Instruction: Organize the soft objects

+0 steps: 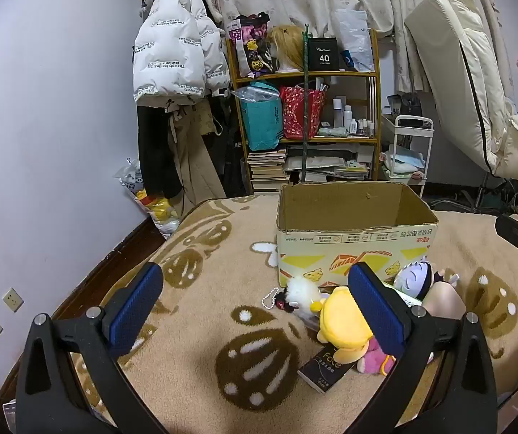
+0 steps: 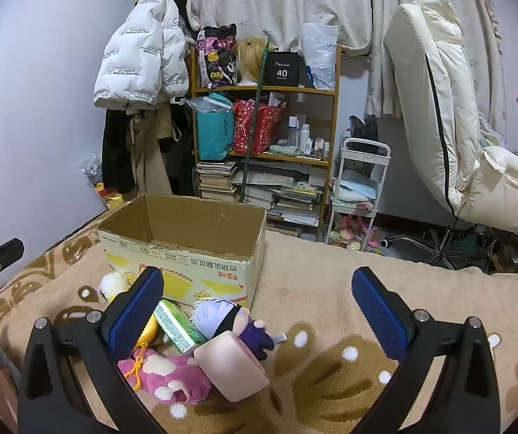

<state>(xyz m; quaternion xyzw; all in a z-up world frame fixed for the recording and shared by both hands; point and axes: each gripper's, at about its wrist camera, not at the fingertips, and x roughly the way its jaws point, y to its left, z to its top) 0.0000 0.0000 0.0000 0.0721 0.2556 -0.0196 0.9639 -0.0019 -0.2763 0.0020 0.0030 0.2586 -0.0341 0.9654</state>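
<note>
An open cardboard box stands on a beige patterned blanket; it also shows in the right wrist view. In front of it lies a pile: a yellow plush, a small white plush, a pink plush, a white-haired doll in dark clothes, a pink block, a green packet and a dark "Face" booklet. My left gripper is open and empty, above the blanket left of the pile. My right gripper is open and empty, above the pile's right side.
A wooden shelf with bags, books and bottles stands behind the bed, with hanging coats to its left. A white cart and a cream office chair stand at the right. The blanket stretches right of the box.
</note>
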